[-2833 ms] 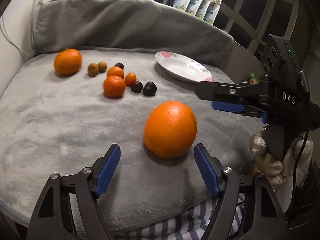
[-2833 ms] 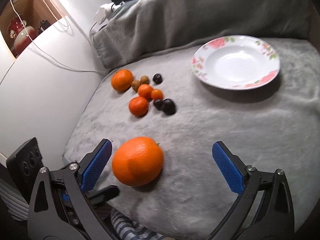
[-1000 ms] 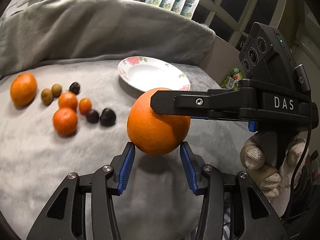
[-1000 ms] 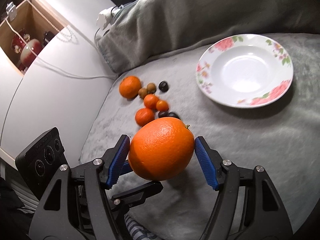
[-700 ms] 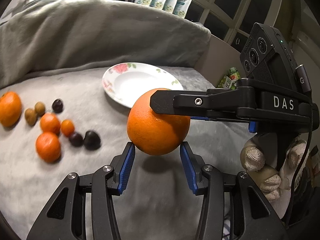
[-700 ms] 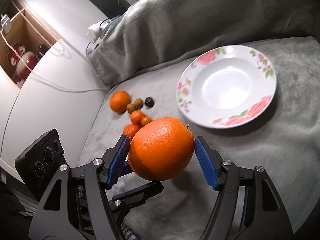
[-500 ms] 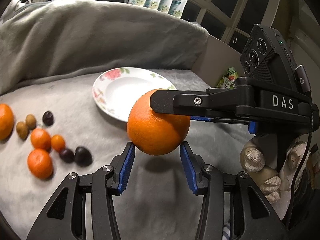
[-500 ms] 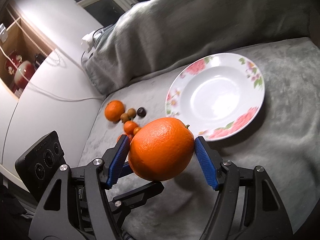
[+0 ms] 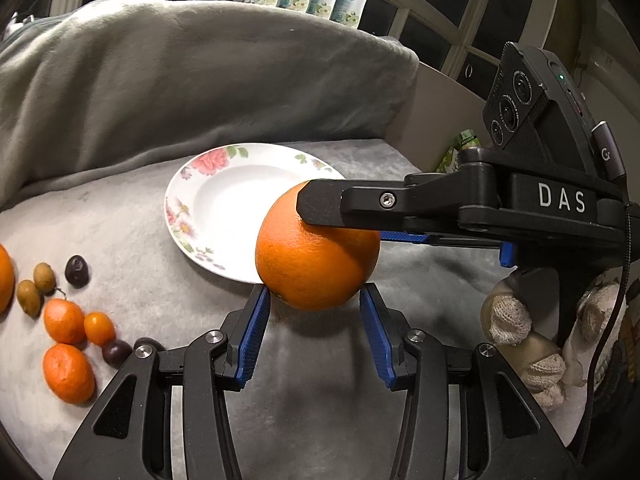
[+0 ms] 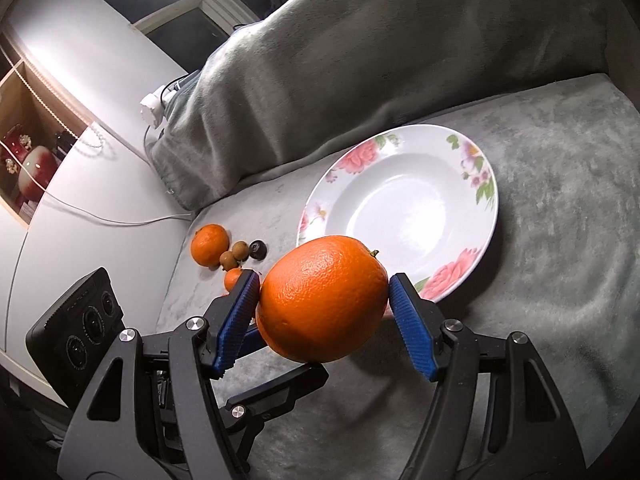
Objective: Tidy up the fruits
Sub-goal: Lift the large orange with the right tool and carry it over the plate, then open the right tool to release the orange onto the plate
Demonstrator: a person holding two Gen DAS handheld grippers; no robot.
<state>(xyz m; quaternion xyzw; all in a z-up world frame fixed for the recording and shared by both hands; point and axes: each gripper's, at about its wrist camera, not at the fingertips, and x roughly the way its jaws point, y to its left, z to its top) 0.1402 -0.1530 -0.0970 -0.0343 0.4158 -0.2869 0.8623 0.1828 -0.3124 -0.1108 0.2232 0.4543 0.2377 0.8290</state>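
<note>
Grips the large orange (image 9: 312, 268) in the right claw (image 10: 323, 280), blue pads pressed on both its sides, lifted clear of the grey blanket (image 9: 120, 240) at the near rim of the flowered plate (image 10: 486, 184). Keeps the left claw (image 9: 314, 292) partly apart just beneath the orange; cannot tell whether its pads touch. Leaves the small fruits (image 9: 68, 320) clustered left of the plate.

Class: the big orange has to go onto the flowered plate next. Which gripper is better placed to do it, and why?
Right. The right gripper clamps the big orange by its sides, near the flowered plate. The left gripper only sits beneath it.
</note>
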